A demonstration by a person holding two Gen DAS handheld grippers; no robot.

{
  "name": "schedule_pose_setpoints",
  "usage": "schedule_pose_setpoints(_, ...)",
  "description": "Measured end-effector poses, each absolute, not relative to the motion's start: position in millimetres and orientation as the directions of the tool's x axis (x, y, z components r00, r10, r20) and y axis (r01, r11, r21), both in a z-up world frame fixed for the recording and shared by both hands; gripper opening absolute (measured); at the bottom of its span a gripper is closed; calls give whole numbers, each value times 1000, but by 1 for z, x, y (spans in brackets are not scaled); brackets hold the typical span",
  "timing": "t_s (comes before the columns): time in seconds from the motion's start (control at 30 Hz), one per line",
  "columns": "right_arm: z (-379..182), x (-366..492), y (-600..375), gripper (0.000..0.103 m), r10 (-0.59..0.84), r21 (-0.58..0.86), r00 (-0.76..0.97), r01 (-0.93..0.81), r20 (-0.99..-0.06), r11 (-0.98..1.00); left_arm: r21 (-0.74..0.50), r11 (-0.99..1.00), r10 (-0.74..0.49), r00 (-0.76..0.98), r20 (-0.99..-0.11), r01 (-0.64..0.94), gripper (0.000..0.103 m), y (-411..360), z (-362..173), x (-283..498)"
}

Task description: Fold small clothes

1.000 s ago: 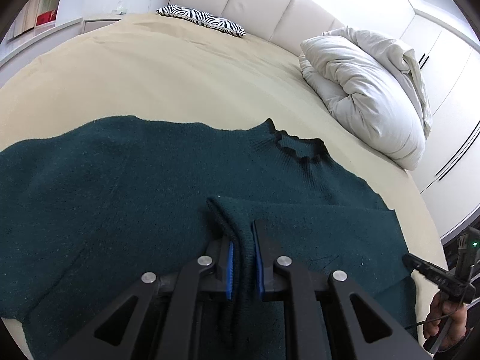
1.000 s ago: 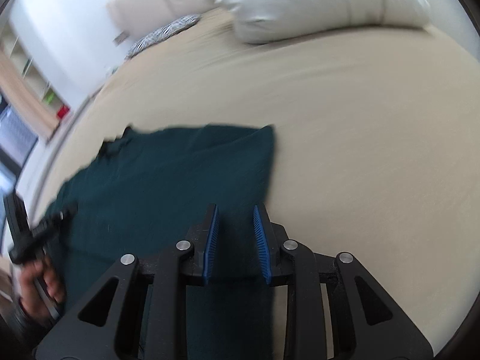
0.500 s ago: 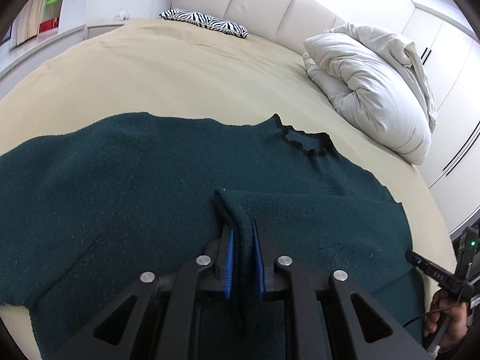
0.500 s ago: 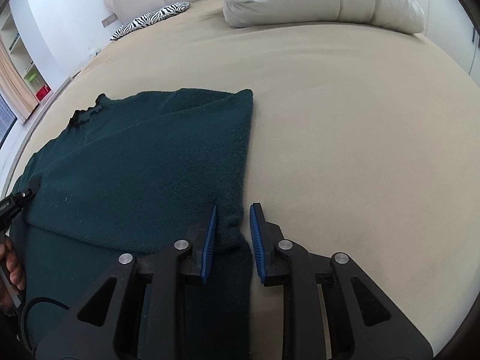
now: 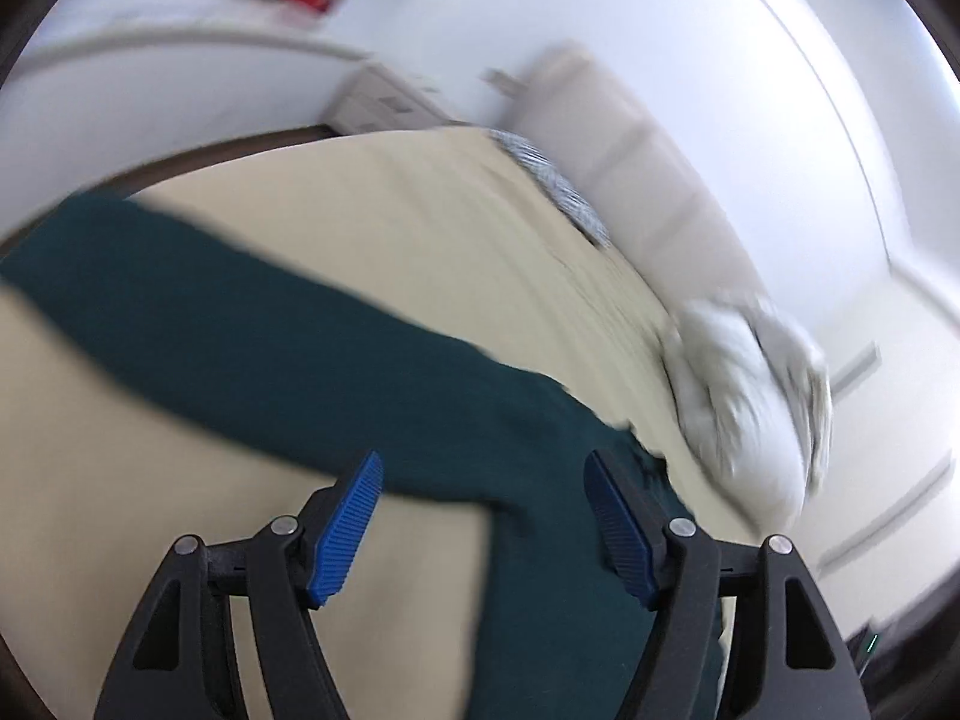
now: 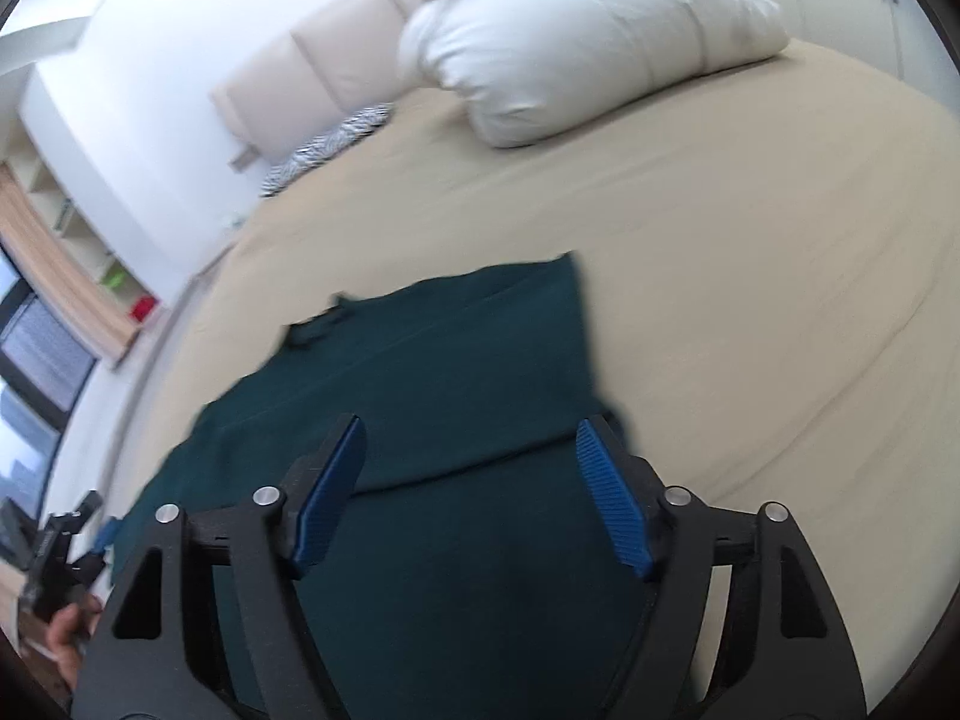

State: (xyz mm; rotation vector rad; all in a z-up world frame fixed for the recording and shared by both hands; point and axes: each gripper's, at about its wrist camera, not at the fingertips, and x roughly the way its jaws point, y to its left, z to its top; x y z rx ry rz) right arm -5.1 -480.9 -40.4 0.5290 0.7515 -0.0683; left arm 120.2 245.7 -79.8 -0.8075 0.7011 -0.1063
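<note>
A dark green knit sweater (image 6: 432, 372) lies flat on the beige bed (image 6: 750, 276), with one sleeve folded across its body. In the left wrist view, which is motion-blurred, its other sleeve (image 5: 252, 324) stretches out to the left. My left gripper (image 5: 483, 468) is open and empty, just above the sweater near the armpit. My right gripper (image 6: 468, 426) is open and empty, above the folded part of the sweater. The left gripper also shows at the lower left of the right wrist view (image 6: 60, 546).
A white duvet (image 6: 576, 42) is piled at the head of the bed beside a zebra-print pillow (image 6: 324, 150). A padded headboard (image 6: 312, 60) stands behind. Shelves (image 6: 66, 252) and a window are at the left. The bed's edge (image 5: 180, 162) runs close behind the outstretched sleeve.
Both grippers have opened and let go of the sleeve fabric they pinched. The left gripper has swung left toward the outstretched sleeve. The right gripper has pulled back and tilted up.
</note>
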Motion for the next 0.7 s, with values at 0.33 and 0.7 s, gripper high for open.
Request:
schedule_pose_setpoints(0.33, -58, -15, -367, 72, 342, 506, 639, 87, -689, 858, -863, 324, -225, 854, -470, -389, 74, 389, -135, 64)
schedule_pose_setpoints(0.7, -60, -26, -343, 72, 352, 510, 620, 92, -702, 855, -906, 51, -187, 887, -422, -420, 34, 419, -177, 101)
